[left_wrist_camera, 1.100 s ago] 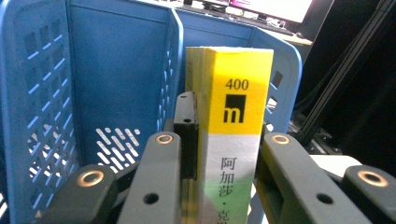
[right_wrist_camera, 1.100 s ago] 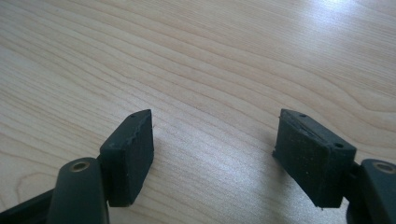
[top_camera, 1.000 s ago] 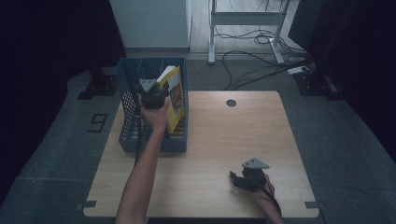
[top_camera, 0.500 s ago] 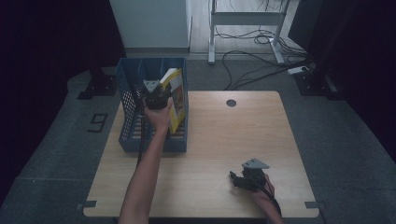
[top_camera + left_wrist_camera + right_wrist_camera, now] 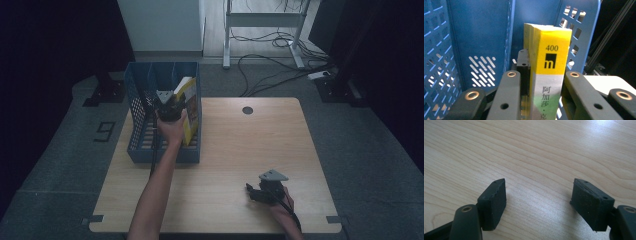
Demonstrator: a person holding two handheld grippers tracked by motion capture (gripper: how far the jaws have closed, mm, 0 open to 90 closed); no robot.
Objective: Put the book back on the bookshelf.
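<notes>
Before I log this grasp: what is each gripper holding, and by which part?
The left gripper grips the yellow book by its spine edge; the right gripper is open, holding nothing.

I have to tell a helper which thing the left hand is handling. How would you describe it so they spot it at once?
Start at the blue slotted plastic crate on the far left part of the light wooden table. In its right-hand compartment stands a yellow-spined book, gripped by the left tongs. It is the sole yellow thing there, its spine printed 400 over a black square.
</notes>
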